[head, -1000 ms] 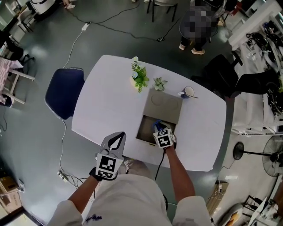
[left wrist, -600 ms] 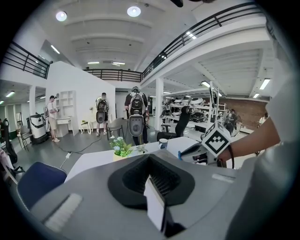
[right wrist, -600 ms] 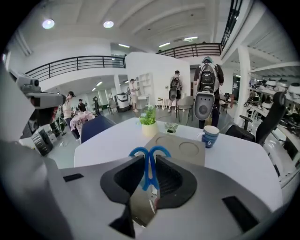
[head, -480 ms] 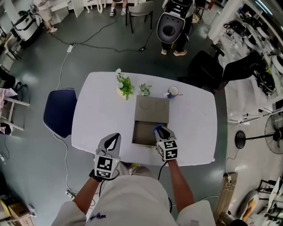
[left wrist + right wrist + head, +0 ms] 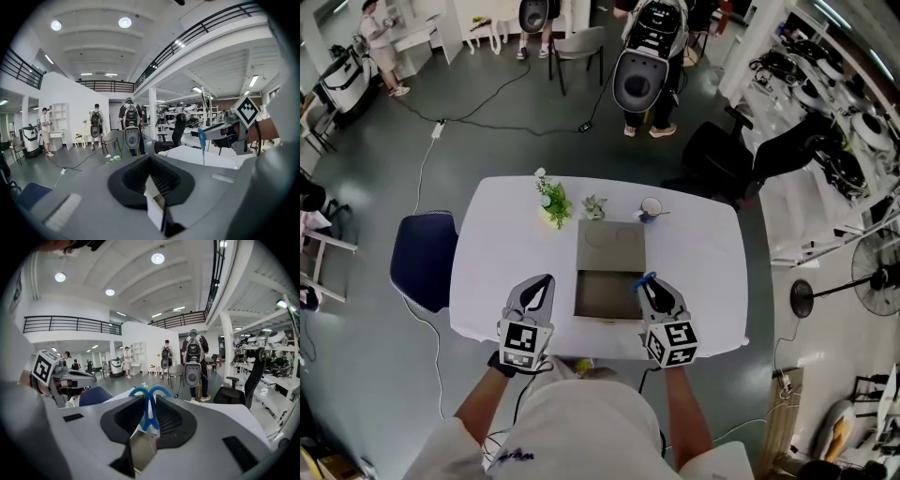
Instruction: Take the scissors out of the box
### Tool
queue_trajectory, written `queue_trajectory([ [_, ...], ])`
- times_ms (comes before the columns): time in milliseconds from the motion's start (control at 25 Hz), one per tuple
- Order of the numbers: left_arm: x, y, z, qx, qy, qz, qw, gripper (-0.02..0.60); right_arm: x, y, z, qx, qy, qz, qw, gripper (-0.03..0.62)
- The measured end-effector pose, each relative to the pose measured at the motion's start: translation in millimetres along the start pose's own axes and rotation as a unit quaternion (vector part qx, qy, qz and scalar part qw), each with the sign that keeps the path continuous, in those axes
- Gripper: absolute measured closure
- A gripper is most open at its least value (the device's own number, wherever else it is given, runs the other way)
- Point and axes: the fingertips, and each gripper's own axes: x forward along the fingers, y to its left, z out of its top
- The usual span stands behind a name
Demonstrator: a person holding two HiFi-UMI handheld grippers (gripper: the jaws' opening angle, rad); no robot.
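A grey cardboard box (image 5: 611,246) lies open on the white table (image 5: 502,253), its flap folded back. My right gripper (image 5: 643,283) hovers above the box's right edge, shut on blue-handled scissors (image 5: 648,277). In the right gripper view the blue handle loops (image 5: 139,391) stick out past the jaws of the right gripper (image 5: 150,400), which press on the scissors. The left gripper view shows the scissors (image 5: 202,140) hanging from it, clear of the table. My left gripper (image 5: 542,284) is left of the box, shut and empty, its jaws meeting (image 5: 150,157).
A potted plant (image 5: 551,206), a smaller plant (image 5: 594,206) and a white cup (image 5: 651,207) stand along the table's far edge behind the box. A blue chair (image 5: 424,258) is at the left. Black chairs, cables and people are beyond the table.
The right gripper has lifted up out of the box with the scissors. The left gripper has risen a little beside the box.
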Motion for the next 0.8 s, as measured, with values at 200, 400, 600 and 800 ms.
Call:
queue_trajectory([
  [200, 0, -11, 22, -0.005, -0.025, -0.013, 0.9996, 0.580, -29, 4, 46, -0.011, -0.053, -0.010, 0.998, 0.513],
  [400, -9, -14, 33, -0.028, -0.041, -0.022, 0.9985, 0.580, -58, 6, 74, -0.032, -0.086, -0.028, 0.995, 0.513],
  [600, -22, -12, 59, -0.033, -0.076, -0.020, 0.9964, 0.581, -80, 7, 91, -0.028, -0.119, -0.039, 0.992, 0.513],
  [800, -29, -16, 80, -0.018, -0.097, -0.026, 0.9948, 0.581, -97, 8, 106, -0.030, -0.142, -0.046, 0.988, 0.513],
])
